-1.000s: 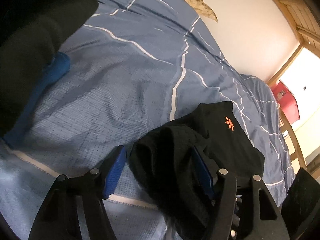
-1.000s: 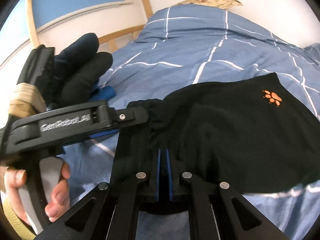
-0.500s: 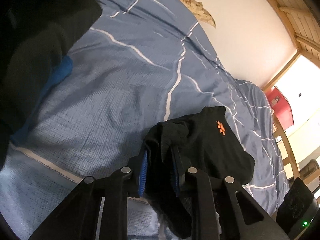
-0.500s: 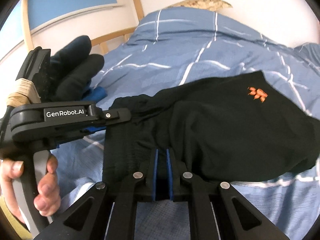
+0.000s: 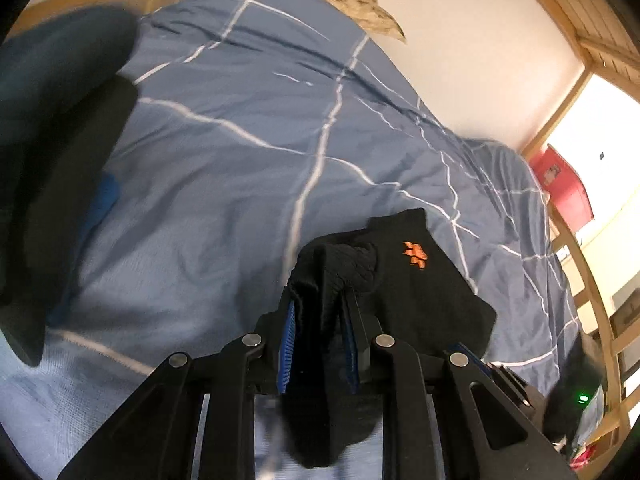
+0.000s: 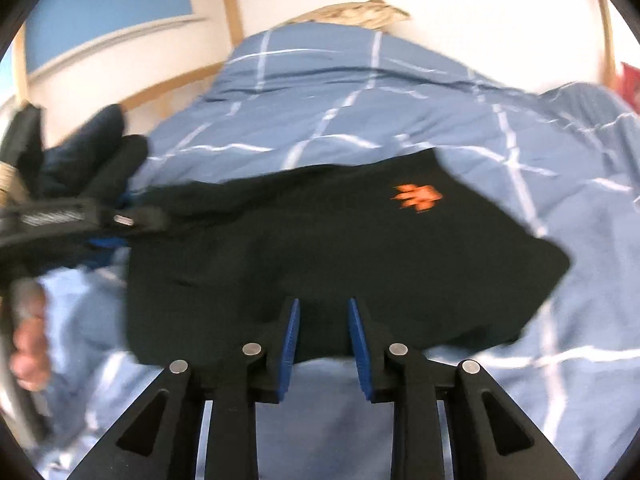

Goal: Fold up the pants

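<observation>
The black pants [image 6: 328,248] with an orange paw print [image 6: 418,199] hang spread over the blue checked bed cover [image 6: 360,120]. My left gripper [image 5: 320,300] is shut on a bunched part of the pants' waistband [image 5: 336,268], with cloth hanging down between its blue pads. It also shows in the right wrist view [image 6: 132,218], gripping the pants' left edge. My right gripper [image 6: 322,308] has its jaws a little apart with the pants' lower edge between them; the view is blurred.
The bed cover [image 5: 240,160] fills both views. A wooden bed frame [image 6: 232,4] and white wall stand behind. A dark garment [image 5: 52,152] lies at the left. A red object [image 5: 564,180] and wooden rails [image 5: 596,300] are at the right.
My left gripper closed on the waistband and lifted it. My right gripper's jaws went from tight together to slightly apart. The pants rose and spread wider.
</observation>
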The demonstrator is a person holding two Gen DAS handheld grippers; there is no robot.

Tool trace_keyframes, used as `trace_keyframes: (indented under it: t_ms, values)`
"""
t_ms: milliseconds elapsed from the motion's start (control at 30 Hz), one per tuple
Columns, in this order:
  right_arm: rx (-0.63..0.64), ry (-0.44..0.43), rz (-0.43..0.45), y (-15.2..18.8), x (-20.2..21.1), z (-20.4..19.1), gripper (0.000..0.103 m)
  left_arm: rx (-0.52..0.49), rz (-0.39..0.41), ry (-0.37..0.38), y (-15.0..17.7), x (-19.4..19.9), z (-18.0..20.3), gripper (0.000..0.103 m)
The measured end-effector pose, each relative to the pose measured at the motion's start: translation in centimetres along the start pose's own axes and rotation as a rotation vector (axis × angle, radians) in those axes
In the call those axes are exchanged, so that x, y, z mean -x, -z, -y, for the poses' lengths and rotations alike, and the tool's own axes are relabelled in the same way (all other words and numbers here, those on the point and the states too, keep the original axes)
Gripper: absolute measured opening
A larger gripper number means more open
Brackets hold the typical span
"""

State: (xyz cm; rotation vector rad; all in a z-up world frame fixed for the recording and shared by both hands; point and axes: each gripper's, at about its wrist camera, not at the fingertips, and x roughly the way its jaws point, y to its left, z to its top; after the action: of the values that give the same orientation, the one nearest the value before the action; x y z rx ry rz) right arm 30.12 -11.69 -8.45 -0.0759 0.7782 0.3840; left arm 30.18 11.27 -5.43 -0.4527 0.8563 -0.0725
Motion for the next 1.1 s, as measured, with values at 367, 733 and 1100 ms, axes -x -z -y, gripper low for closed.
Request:
trace_keyframes:
  t_ms: [367, 733, 1100]
  values:
    - [0.006, -0.072, 0.100, -3.7, 0.0, 7.7, 0.027, -0.111, -0.130, -0.001, -5.1, -6.2, 12.9, 0.021]
    - [-0.219, -0.129, 0.148, -1.9, -2.3, 15.9, 0.027, -0.231, -0.243, 0.042, -5.2, -15.5, 21.1, 0.042]
    - [-0.315, -0.124, 0.222, -1.7, 0.1, 17.3, 0.051, -0.394, -0.011, 0.007, 1.3, -6.3, 16.0, 0.067]
